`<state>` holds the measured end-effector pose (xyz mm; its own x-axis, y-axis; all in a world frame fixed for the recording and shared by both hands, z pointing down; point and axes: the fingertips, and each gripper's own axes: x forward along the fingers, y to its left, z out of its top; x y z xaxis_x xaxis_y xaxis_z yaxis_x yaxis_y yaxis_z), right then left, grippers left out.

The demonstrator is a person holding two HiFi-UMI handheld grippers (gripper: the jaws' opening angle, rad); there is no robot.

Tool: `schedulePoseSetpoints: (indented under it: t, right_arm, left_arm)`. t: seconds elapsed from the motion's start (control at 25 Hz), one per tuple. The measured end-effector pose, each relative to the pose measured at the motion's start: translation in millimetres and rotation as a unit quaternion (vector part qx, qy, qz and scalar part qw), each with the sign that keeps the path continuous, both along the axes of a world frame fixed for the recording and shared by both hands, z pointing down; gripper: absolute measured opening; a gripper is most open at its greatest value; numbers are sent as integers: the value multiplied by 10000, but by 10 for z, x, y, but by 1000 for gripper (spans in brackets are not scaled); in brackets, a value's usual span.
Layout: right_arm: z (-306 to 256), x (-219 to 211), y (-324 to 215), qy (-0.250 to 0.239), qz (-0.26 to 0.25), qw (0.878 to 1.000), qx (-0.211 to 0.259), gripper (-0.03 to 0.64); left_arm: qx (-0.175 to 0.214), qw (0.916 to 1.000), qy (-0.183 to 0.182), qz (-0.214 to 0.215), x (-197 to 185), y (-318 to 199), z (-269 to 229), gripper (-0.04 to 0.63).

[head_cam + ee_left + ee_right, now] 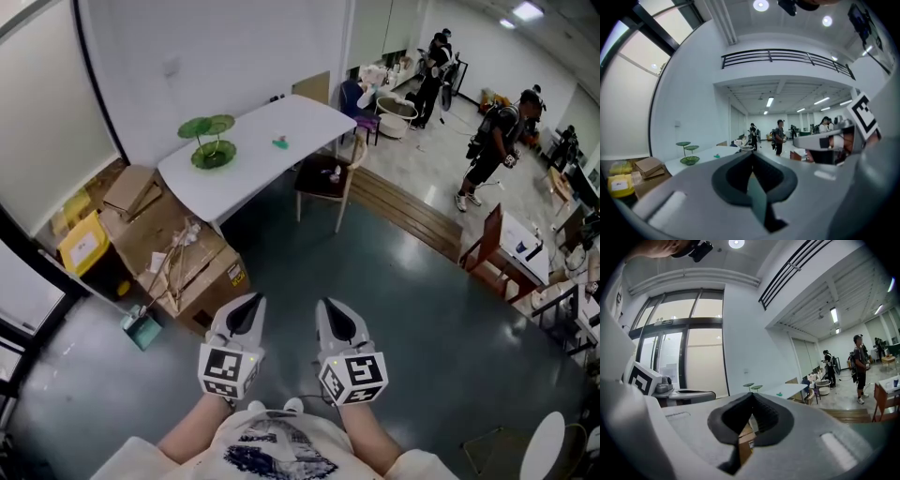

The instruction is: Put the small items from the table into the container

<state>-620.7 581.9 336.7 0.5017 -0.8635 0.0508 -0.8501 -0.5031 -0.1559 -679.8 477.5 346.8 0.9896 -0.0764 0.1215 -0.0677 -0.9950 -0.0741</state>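
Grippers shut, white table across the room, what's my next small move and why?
Probably step toward the white table. It stands well off across the dark floor, so the small green item by the green tiered dish is beyond the left gripper and right gripper, both shut and empty.

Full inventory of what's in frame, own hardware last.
table: one, white, ahead by the wall
tiered stand: one, green, table's left end
small item: one, green, on table, right of stand
chair: one, wooden, table's near side
cardboard boxes: several, brown, floor left of table
bin: one, yellow, floor beside cardboard boxes
people: at least two, dark clothes, far right
left gripper: one, grey, jaws shut, empty
right gripper: one, grey, jaws shut, empty
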Motion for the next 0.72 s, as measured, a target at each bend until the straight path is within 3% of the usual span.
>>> schedulePoseSetpoints:
  t: [0.72]
  right_arm:
    - [220,654,-30,-216,144,9997,-5,-3]
  left_arm:
    - [-82,9990,-4,448,769,15,139,-11]
